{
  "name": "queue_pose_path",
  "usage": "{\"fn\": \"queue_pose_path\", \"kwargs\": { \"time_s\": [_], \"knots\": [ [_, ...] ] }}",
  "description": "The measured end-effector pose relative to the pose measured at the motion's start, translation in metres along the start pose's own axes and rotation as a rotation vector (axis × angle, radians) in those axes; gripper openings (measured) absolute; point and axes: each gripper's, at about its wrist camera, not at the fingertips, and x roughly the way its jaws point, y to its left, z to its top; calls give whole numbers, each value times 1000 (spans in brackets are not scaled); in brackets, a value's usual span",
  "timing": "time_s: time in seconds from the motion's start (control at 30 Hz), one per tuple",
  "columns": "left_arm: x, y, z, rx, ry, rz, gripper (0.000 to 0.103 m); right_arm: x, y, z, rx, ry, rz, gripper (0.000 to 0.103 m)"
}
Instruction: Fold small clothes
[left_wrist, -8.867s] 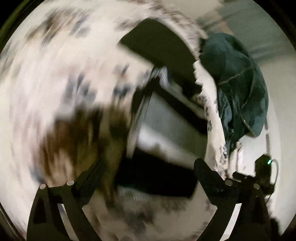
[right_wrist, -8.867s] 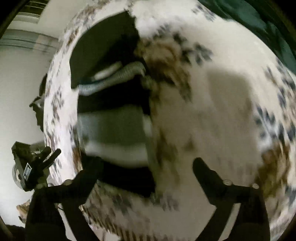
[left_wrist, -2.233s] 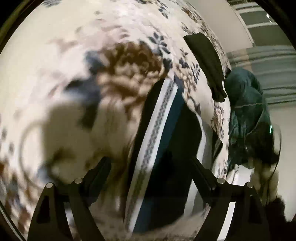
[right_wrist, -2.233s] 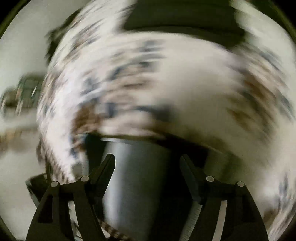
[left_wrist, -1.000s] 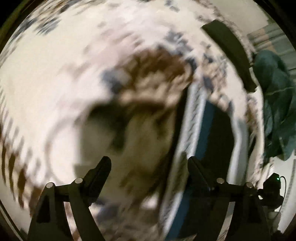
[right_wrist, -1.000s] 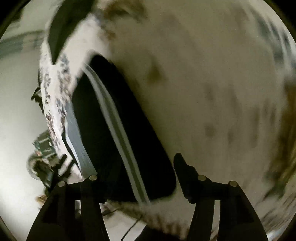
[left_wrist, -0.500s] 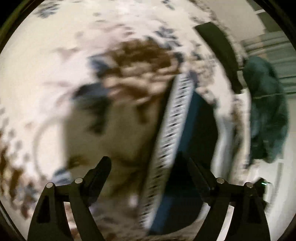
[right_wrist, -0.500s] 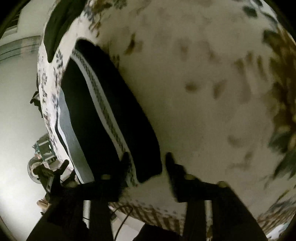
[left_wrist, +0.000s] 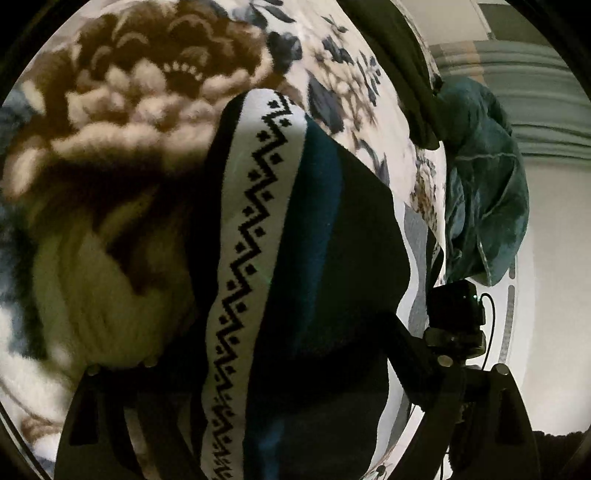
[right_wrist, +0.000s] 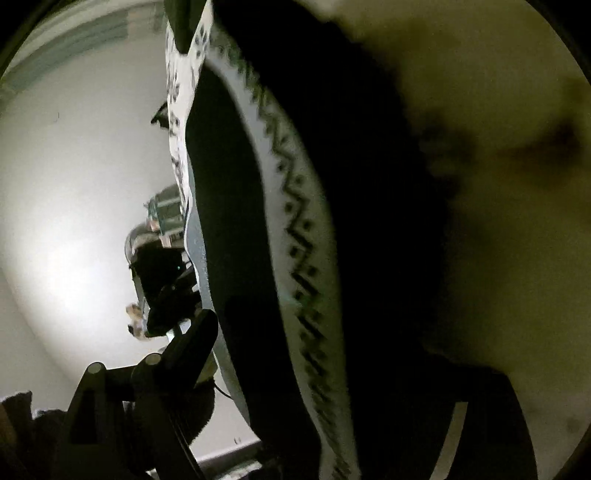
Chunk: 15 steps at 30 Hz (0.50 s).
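Dark garment (left_wrist: 325, 258) with zigzag band lies on floral blanket (left_wrist: 140, 103). Left hand-held gripper (left_wrist: 273, 354) spread wide over hem; right hand-held gripper (right_wrist: 314, 354) straddles it, grip unclear. Next: pinch, fold over.

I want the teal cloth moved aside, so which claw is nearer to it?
Right, it seems. The right claw sits just below the teal cloth, at its hanging edge. The left claw straddles the zigzag-banded garment, with the cloth beyond that.

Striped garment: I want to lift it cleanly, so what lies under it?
Under the striped garment only the floral blanket shows around its edges; anything beneath its middle is covered.
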Motion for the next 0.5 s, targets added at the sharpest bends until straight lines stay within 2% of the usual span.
{"fn": "queue_pose_path", "kwargs": {
  "time_s": [0.1, 0.13, 0.17, 0.2, 0.27, 0.37, 0.5],
  "knots": [
    [-9, 1, -6, -1, -23, -8, 87, 17, 8, 3, -1, -3, 35, 86],
    [-13, -5, -9, 22, -53, -6, 79, 20, 10, 4, -2, -14, 39, 73],
    [-16, -9, -11, 38, -68, -4, 49, 23, 12, 0, 4, -22, 54, 58],
    [-17, -12, -10, 44, -74, -6, 36, 21, 13, -6, 6, -37, 50, 46],
    [-23, -22, -7, 59, -87, -6, 30, 21, 21, -11, 2, -73, 25, 42],
    [-35, -42, 3, 91, -95, -23, 28, 11, 38, -17, -8, -116, 18, 38],
    [-49, -81, 37, 155, -103, -51, 28, -6, 74, -18, -32, -179, 17, 36]
  ]
}}
